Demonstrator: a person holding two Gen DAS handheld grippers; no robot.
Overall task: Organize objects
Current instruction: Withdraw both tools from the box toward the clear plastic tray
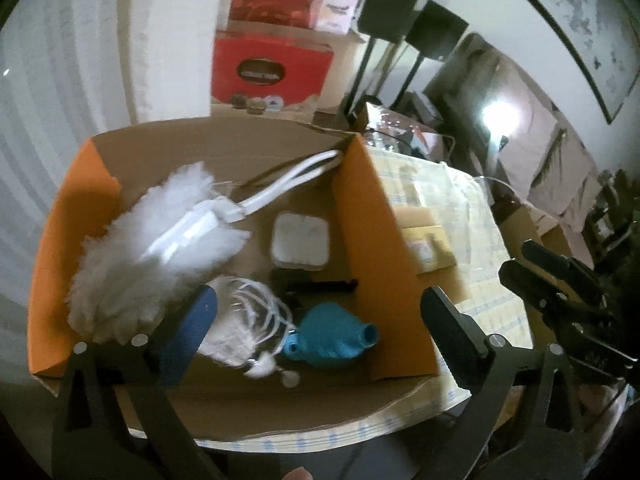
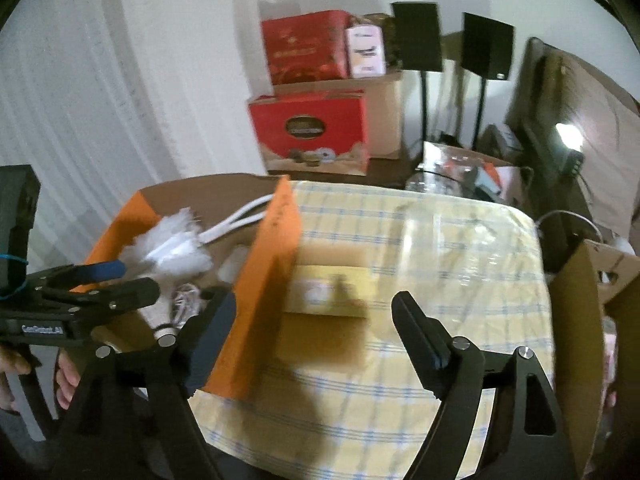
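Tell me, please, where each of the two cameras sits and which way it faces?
Left wrist view: rides the left claw, open, looking down into the cardboard box holding a white duster and a blue object; the right claw shows at the right edge.
Right wrist view: rides the right claw, open, facing the checked tablecloth beside the box; the left claw and a hand show at left.
Shared: box, duster, tablecloth, red boxes behind.
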